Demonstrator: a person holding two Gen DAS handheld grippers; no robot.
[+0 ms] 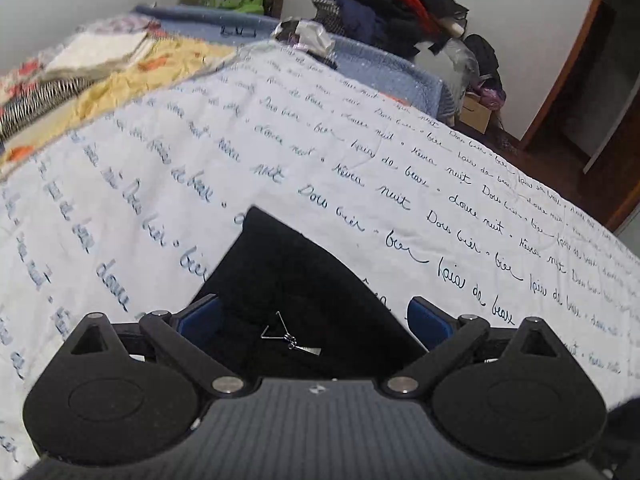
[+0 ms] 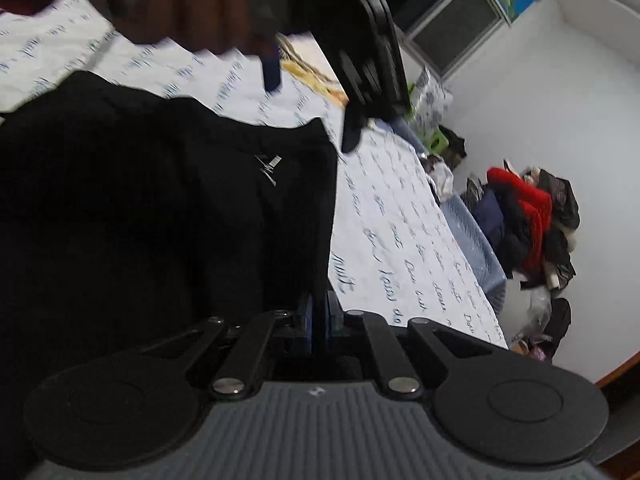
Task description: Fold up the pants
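Observation:
Black pants (image 1: 288, 264) with a small silver logo lie on the quilt, one corner pointing up the bed. In the left wrist view my left gripper (image 1: 316, 320) is open above them, its blue pads (image 1: 200, 320) far apart on either side of the cloth. In the right wrist view my right gripper (image 2: 320, 314) is shut, and its blue pads pinch the edge of the pants (image 2: 160, 220). A hand (image 2: 180, 20) holding the left gripper (image 2: 312, 104) shows blurred at the top of that view, above the pants' far edge.
A white quilt (image 1: 360, 140) with blue script covers the bed. Yellow patterned cloth (image 1: 140, 76) lies at its far left and a blue blanket (image 1: 380, 60) along the far edge. A pile of clothes (image 1: 392, 4) stands against the wall. A wooden door frame (image 1: 568, 80) is at the right.

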